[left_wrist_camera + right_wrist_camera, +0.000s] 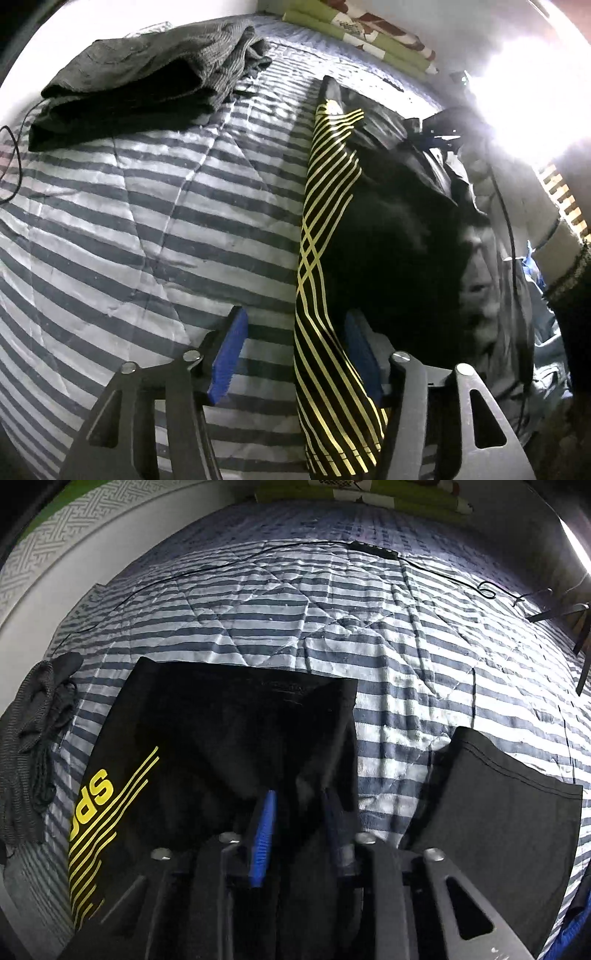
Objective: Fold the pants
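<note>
your left gripper [295, 358] sits lowest in its own view, blue pads [227, 356] parted, with the striped edge of the black pants [388, 236] running up between them. the cloth lies against the right-hand pad and clear of the left one, so that tong is released, not pinching. the yellow stripes [325, 206] climb away from you along the fold line, and the dark bulk of the pants spreads to the right of them on the blue-and-white striped quilt [147, 206]. a dark grey garment [147, 74] lies heaped on the quilt at the far left, well apart from the pants, and a thin black cable [11, 147] loops at the left edge. your sleeve and wrist [565, 258] show at the right edge.

in the right wrist view your right gripper [299, 823] is clenched on a ridge of the black pants [240, 720], the fabric bunched between its blue pads [264, 834]. the pants lie flat ahead of it, yellow lettering and stripes [99, 805] at the left. a dark folded cloth [498, 794] lies just to the right on the quilt [332, 609], a grey knit garment [33, 738] at the far left, and a black cable [258, 554] trails across the far side
</note>
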`<state>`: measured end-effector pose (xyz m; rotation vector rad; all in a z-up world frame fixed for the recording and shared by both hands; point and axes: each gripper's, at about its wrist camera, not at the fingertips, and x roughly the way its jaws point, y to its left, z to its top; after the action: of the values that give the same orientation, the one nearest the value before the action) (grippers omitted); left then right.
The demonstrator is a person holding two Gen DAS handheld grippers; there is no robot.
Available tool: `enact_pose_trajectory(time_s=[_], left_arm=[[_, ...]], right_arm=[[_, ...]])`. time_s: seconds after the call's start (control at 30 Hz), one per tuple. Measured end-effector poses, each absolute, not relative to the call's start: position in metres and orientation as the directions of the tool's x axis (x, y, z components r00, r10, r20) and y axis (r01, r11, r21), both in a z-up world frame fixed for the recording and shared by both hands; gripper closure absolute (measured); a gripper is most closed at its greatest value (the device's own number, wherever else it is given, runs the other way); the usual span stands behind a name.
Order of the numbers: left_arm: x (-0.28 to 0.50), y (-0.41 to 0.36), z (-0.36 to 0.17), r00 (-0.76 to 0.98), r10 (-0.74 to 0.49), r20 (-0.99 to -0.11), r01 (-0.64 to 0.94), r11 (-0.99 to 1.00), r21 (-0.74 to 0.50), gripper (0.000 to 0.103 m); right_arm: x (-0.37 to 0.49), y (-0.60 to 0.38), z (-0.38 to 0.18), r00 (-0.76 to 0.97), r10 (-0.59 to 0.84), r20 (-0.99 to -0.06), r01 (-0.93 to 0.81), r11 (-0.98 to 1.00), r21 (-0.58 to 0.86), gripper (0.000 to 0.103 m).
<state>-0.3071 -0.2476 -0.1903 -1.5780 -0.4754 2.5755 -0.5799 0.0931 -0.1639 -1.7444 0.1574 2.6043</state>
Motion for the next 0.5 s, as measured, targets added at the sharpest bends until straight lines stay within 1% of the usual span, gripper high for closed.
enact_pose_trajectory(time_s=[0.07, 0.17, 0.23, 0.33, 0.37, 0.4, 0.47, 0.5], left_arm=[[-0.305, -0.246, -0.187, -0.469, 0.236, -0.851, 0.091, -0.946, -0.312, 0.044], [-0.305, -0.237, -0.184, -0.474, 0.242, -0.847, 0.085, -0.945, -0.317, 0.044], [-0.307, -0.234, -0.177, -0.479, 0.253, -0.840, 0.071, -0.943, -0.324, 0.042], [-0.312, -0.222, -0.176, -0.476, 0.251, -0.843, 0.053, -0.948, -0.312, 0.040], [-0.313, -0.218, -0.177, -0.469, 0.256, -0.845, 0.048, -0.948, -0.314, 0.040], [-0.315, -0.215, -0.179, -0.465, 0.258, -0.847, 0.044, -0.949, -0.313, 0.040], [-0.316, -0.208, -0.181, -0.457, 0.243, -0.855, 0.032, -0.957, -0.289, 0.040], [-0.317, -0.206, -0.183, -0.453, 0.236, -0.860, 0.031, -0.960, -0.280, 0.040]], right_arm=[[-0.578, 0.095, -0.162, -0.384, -0.042, -0.922, -0.055, -0.996, 0.069, 0.101], [-0.574, 0.110, -0.151, -0.415, -0.024, -0.909, -0.071, -0.996, 0.059, 0.101], [-0.571, 0.130, -0.144, -0.443, -0.065, -0.894, -0.072, -0.992, 0.107, 0.101], [-0.574, 0.157, -0.147, -0.425, -0.029, -0.905, -0.112, -0.990, 0.085, 0.099], [-0.576, 0.167, -0.148, -0.422, -0.010, -0.907, -0.156, -0.984, 0.083, 0.098], [-0.578, 0.176, -0.149, -0.428, -0.019, -0.904, -0.183, -0.977, 0.107, 0.097], [-0.581, 0.183, -0.149, -0.432, -0.076, -0.899, -0.186, -0.967, 0.171, 0.087], [-0.582, 0.184, -0.149, -0.433, -0.103, -0.895, -0.181, -0.963, 0.198, 0.073]])
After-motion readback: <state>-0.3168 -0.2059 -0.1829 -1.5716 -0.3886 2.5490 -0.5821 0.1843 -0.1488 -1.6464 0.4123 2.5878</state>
